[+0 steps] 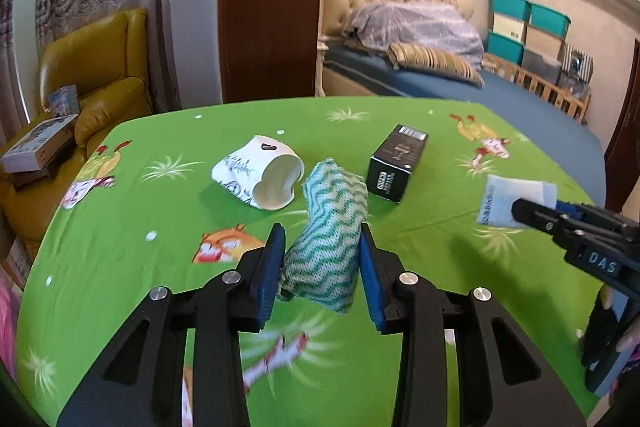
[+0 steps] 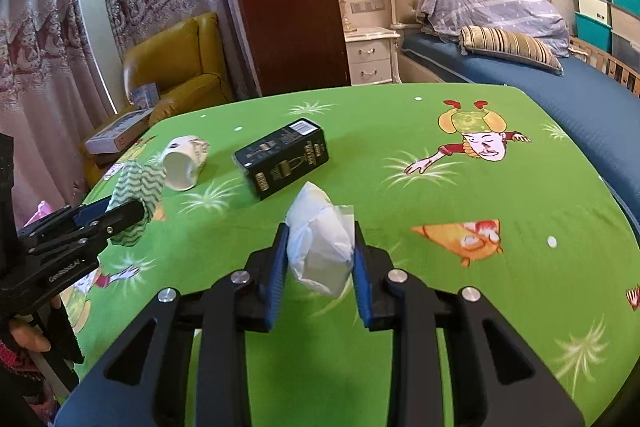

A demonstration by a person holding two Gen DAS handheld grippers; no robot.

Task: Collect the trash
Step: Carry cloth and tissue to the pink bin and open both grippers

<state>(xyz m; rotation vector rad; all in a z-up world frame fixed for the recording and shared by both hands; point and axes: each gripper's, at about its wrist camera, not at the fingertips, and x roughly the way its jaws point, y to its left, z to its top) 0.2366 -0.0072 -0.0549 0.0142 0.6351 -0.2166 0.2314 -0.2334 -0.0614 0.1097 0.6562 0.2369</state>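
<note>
The left gripper (image 1: 322, 259) is holding a rolled cloth (image 1: 332, 227) with green and white waves. Its two blue pads are pressing on the sides of the cloth, so the jaws are standing only about as wide as the roll. The right gripper (image 2: 320, 259) is holding a white packet (image 2: 320, 247) of crumpled paper or plastic in the same way, with the jaws narrowed on both sides of it. Both things seem to be hanging a little above the green tablecloth (image 1: 120, 267), but I cannot tell this for sure.

A paper cup (image 1: 260, 173) is lying on its side on the tablecloth, and a black box (image 1: 396, 163) is lying near it, apart from the cup. No bin or bag is showing in either view.

I judge that the picking step is being done for these two pieces. The next move is probably calling for carrying them to a trash container somewhere outside the views, and then coming for the cup and the box.
</note>
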